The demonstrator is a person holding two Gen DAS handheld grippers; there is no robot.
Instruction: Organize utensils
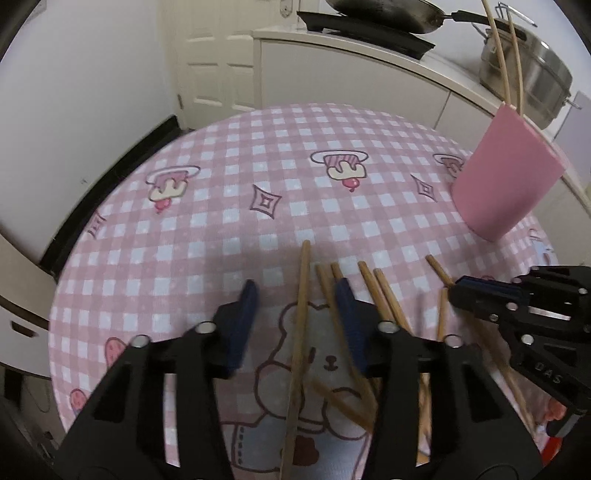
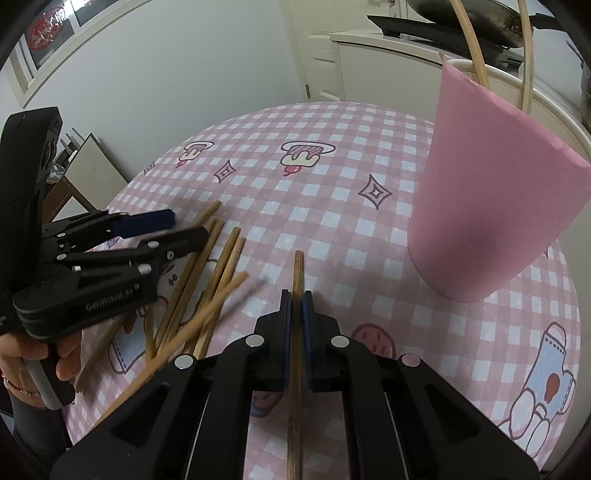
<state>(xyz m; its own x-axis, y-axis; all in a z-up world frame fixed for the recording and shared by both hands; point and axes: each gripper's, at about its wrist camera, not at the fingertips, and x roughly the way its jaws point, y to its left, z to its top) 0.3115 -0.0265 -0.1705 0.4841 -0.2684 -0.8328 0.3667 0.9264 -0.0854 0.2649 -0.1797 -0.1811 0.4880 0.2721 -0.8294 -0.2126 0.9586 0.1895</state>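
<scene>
Several wooden chopsticks [image 2: 207, 280] lie in a loose pile on the pink checked tablecloth; they also show in the left wrist view [image 1: 384, 299]. A pink cup [image 2: 495, 199] stands upright at the right with two chopsticks [image 2: 476, 55] in it; it also shows in the left wrist view [image 1: 506, 181]. My left gripper [image 1: 297, 291] is open over the pile, with one chopstick [image 1: 301, 321] lying between its jaws. My right gripper [image 2: 296, 299] is shut on a single chopstick [image 2: 296, 273], left of the cup. It shows in the left wrist view [image 1: 480, 295] at the right.
The round table [image 1: 229, 155] drops off at the far and left edges. Behind it a white counter [image 1: 354, 48] carries a frying pan [image 1: 388, 14] and a steel pot [image 1: 532, 70]. A white door [image 1: 218, 62] is at the back.
</scene>
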